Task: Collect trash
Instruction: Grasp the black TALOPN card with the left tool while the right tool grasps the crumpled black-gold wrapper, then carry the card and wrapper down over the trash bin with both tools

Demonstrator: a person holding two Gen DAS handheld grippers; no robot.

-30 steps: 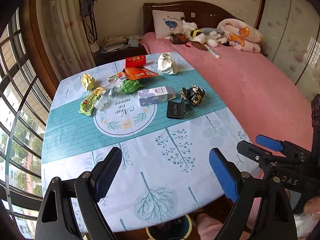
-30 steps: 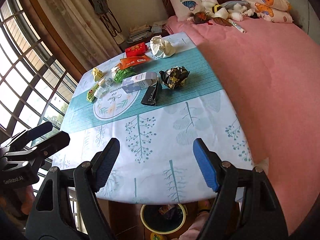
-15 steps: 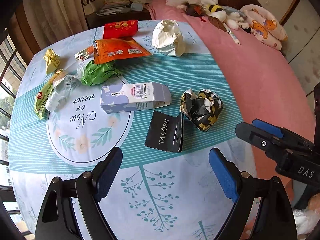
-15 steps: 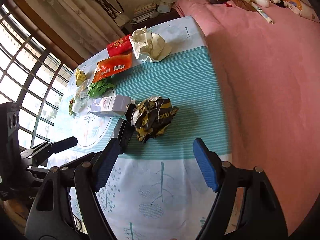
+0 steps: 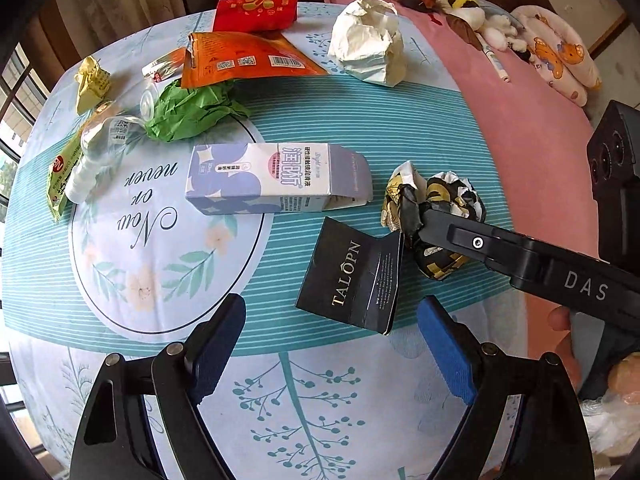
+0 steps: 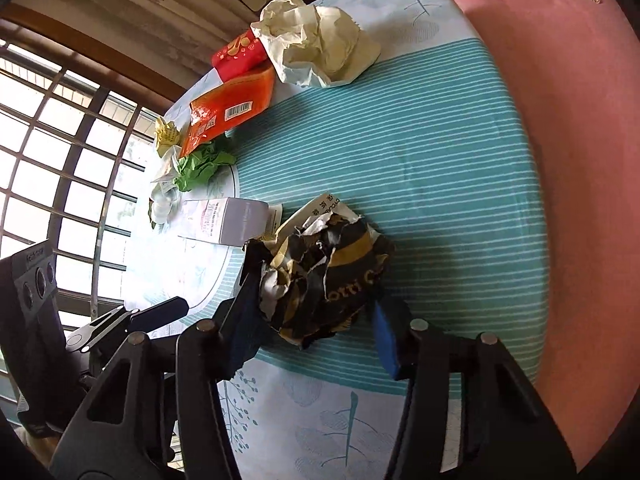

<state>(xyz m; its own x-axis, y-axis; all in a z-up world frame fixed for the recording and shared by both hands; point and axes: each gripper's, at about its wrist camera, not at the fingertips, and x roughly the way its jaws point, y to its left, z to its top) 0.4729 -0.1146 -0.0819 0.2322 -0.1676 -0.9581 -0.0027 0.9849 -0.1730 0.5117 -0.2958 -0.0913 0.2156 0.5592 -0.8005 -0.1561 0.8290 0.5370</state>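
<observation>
Between the right gripper (image 6: pixel 312 328) fingers, crumpled black-and-gold wrapper (image 6: pixel 324 276).

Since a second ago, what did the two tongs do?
Both tongs moved forward over the table toward the trash. The right tongs closed in around the crumpled black-and-gold wrapper, one finger each side, though a firm grip isn't clear. The left tongs stopped open just short of the black TALOPN card. All the trash lies where it did.
</observation>
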